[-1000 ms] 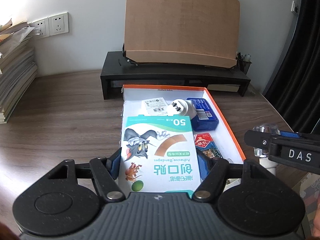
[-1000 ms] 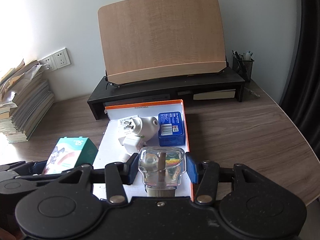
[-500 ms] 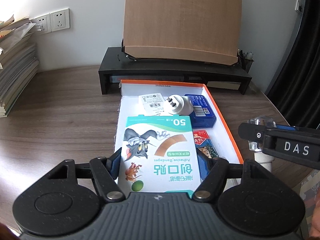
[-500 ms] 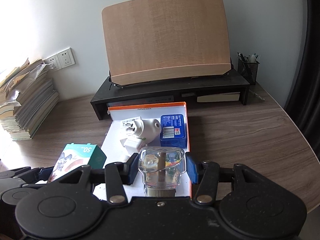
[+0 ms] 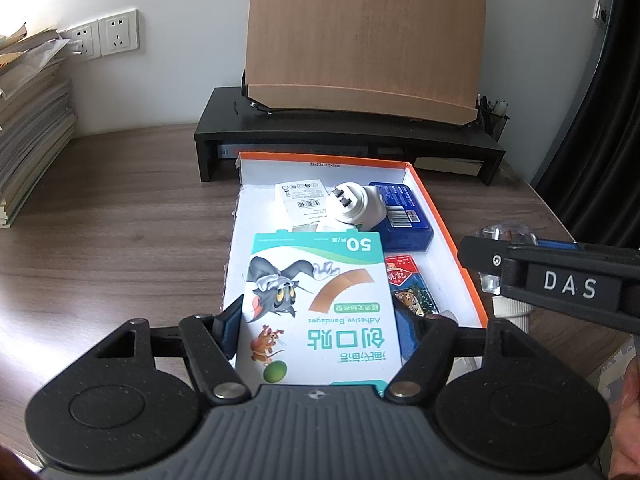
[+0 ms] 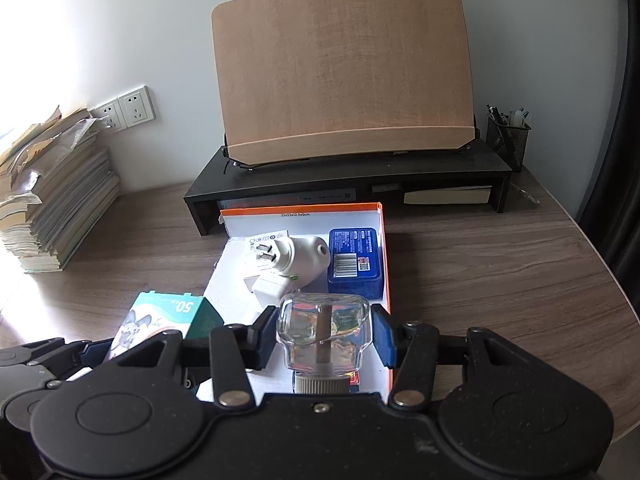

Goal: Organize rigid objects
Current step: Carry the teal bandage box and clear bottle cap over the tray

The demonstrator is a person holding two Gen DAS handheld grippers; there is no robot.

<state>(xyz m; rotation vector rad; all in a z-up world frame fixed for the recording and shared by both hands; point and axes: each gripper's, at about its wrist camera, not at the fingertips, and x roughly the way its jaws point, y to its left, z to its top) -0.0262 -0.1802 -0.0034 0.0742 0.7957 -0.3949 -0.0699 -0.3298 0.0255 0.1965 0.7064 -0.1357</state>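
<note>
My left gripper is shut on a bandage box with a cartoon cat, held above the near end of an orange-rimmed white tray. My right gripper is shut on a clear refill bottle with a wick, held over the tray's near right part. In the tray lie a white plug-in device, a blue tin, a white label card and a red pictured packet. The right gripper also shows in the left wrist view, the bandage box in the right wrist view.
A black monitor riser with a wooden board stands behind the tray. A stack of books and papers sits at the left by wall sockets. A mesh pen holder stands at the right. The desk edge curves off at right.
Both grippers have pulled back and up a little from the tray, each still holding its object. The tray contents have not moved.
</note>
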